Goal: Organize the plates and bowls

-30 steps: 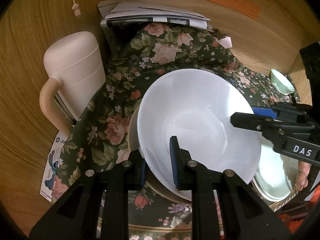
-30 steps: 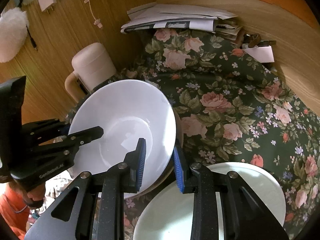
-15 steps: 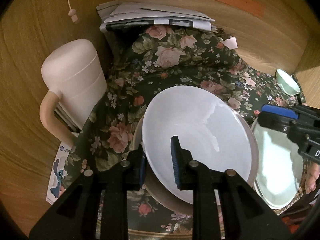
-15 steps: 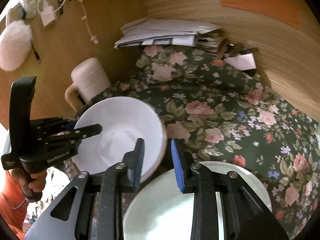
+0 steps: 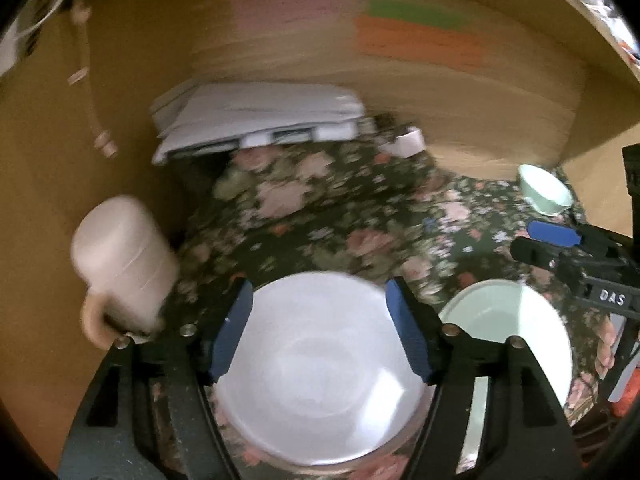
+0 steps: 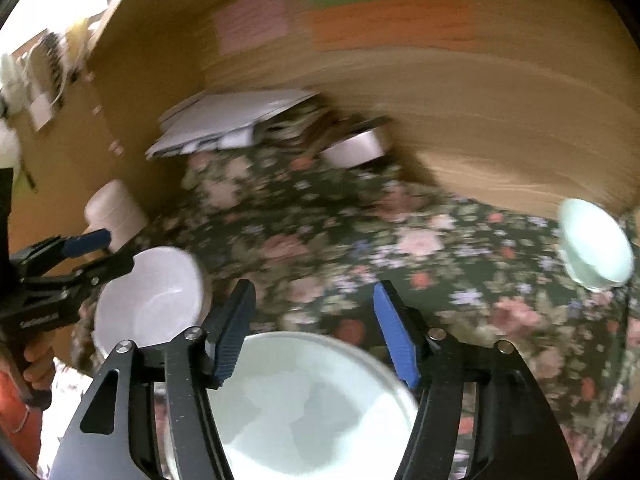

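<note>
Both grippers are spread and pinch nothing; their jaws have just been opening, and no rim sits between the pads in either view. The left gripper (image 5: 320,332) hangs above the white bowl (image 5: 320,376), which rests on a plate on the flowered cloth (image 5: 360,216) at the near left. The right gripper (image 6: 314,332) hangs above the pale green plate (image 6: 304,404), which lies flat on the cloth just right of the white bowl (image 6: 152,300).

What the next move likely turns on is the small green bowl (image 6: 592,248). It stands alone at the far right of the cloth, close to the wooden wall, well apart from the two near dishes. From the right gripper it lies up and to the right, with only open cloth between. From the left gripper the same bowl (image 5: 544,194) is across the whole table, beyond the right gripper (image 5: 560,244). The right hand is plainly nearer, and I judge it the one to fetch it. The bowl is round, so no axis matters; its rim tilts toward the camera.
</note>
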Demonstrator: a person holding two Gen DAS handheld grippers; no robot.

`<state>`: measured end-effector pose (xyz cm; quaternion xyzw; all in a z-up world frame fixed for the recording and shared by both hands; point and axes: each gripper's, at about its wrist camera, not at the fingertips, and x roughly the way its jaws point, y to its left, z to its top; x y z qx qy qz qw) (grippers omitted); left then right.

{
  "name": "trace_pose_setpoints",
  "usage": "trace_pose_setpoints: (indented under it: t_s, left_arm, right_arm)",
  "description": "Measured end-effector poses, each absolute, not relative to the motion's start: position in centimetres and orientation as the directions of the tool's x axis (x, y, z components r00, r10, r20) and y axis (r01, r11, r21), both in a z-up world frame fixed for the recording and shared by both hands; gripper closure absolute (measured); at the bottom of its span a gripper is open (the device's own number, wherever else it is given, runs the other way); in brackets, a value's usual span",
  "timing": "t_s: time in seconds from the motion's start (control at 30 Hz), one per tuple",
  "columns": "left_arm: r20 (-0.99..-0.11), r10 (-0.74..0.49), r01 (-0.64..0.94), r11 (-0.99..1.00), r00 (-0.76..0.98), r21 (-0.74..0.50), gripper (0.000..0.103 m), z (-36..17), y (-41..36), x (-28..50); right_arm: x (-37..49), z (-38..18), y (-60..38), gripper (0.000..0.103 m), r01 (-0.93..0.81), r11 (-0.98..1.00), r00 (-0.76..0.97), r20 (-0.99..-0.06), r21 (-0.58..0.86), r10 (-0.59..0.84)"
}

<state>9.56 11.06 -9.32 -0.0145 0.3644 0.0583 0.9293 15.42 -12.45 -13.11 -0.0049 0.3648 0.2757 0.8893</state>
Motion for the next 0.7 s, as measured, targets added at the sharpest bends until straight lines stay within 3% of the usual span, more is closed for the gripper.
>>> trace_pose_setpoints:
  t_s: [0.7]
  left_arm:
    - [-0.695, -0.12, 0.149, 0.989, 0.709, -0.019, 0.031, -7.7, -1.9, 22.7]
  right_arm:
    - [21.2, -13.6, -28.8, 0.045, -0.106, 0.98, 0.716, -0.67, 0.171, 0.194]
